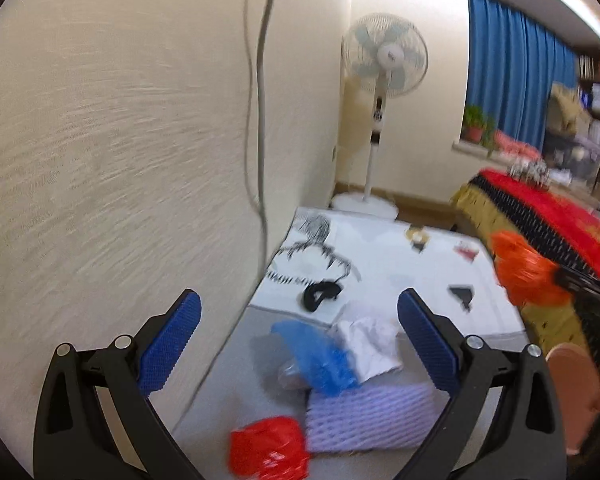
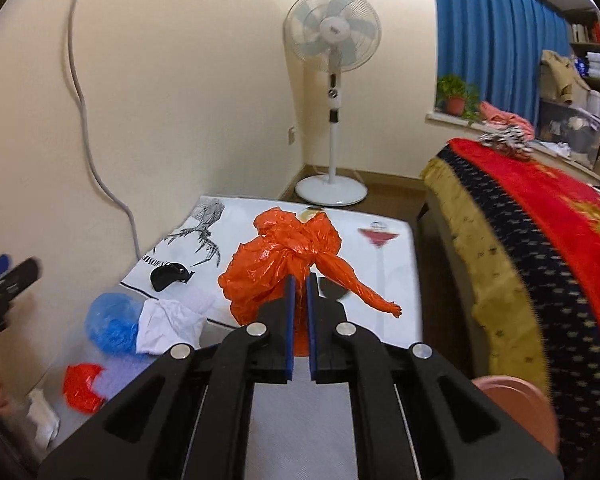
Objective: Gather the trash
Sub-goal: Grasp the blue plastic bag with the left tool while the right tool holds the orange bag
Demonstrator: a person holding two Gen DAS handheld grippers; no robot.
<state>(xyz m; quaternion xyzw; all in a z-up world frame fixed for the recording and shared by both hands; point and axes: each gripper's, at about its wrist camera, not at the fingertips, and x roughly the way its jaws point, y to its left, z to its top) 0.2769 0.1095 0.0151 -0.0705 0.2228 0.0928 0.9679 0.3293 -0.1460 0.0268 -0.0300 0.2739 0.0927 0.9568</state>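
Your right gripper (image 2: 300, 284) is clamping the orange plastic bag (image 2: 284, 264) by its gathered neck, the blue pads (image 2: 289, 320) pressed nearly together on the thin plastic, and the bag is hanging bunched in front of the fingers above the white printed mat (image 2: 396, 264), with one twisted tail trailing off to the right. Your left gripper (image 1: 300, 320) is standing wide apart and gripping nothing, pointing down at the rest of the trash near the wall on the left: a blue plastic wad (image 1: 320, 356), a crumpled white paper (image 1: 370, 344), a lavender foam net (image 1: 372, 416) and a small red wrapper (image 1: 268, 448). A black object (image 2: 168, 276), possibly a computer mouse, is lying farther along the mat; the left view is too smeared to say more. You are in the carrying step for the orange bag, with the pile still waiting. No bin is showing in either view, so the next move calls for finding where the bag is going, or opening it to receive the pile, while keeping the squeeze firm, since slick plastic could slide out. After that, your free left gripper is best placed for the blue wad or the paper.
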